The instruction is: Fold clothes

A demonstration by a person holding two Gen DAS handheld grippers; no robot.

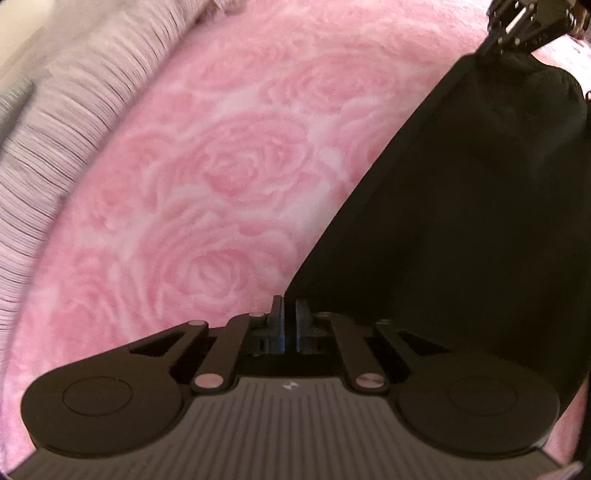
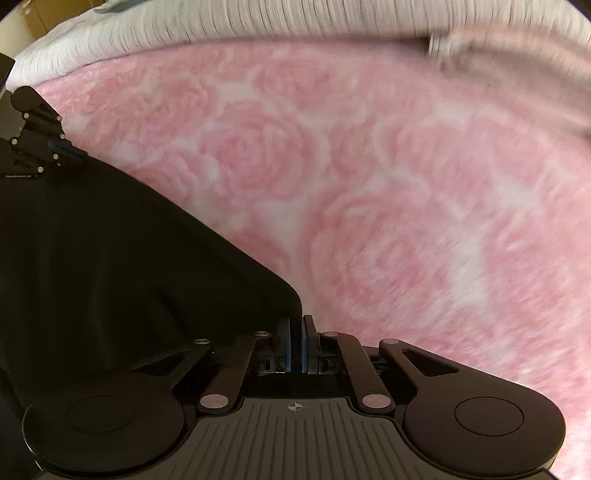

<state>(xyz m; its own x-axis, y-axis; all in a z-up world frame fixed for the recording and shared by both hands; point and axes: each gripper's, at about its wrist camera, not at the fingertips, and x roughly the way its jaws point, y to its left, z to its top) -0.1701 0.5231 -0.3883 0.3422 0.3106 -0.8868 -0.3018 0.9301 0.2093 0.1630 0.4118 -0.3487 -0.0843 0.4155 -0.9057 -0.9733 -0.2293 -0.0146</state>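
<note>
A black cloth [image 1: 461, 229] is held up above a pink blanket [image 1: 207, 177] with big rose shapes on it. The cloth is stretched between two grippers, one at each top corner.

In the left wrist view, the left gripper [image 1: 289, 314] sits at the bottom of the picture. Its two fingers are pressed close together, and the corner of the black cloth goes down between them, so it is pinching the cloth. From there the top edge of the cloth runs up and to the right to the right gripper [image 1: 517, 31], which is far off in the top corner. The cloth bunches up into small folds where that gripper grabs it.

In the right wrist view, the right gripper [image 2: 296, 332] is at the bottom. Its fingers are also pressed together, with the other corner of the black cloth [image 2: 110, 266] caught between them. The cloth fills the left side of this picture and hangs down with soft, wavy folds. Its top edge goes up to the left gripper [image 2: 55, 151] near the left side.

Behind the pink blanket [image 2: 369, 177] lies a pale striped cover [image 2: 258, 18] along the far edge. The same striped cover [image 1: 55, 129] shows on the left in the left wrist view. Both pictures are a bit blurry.
</note>
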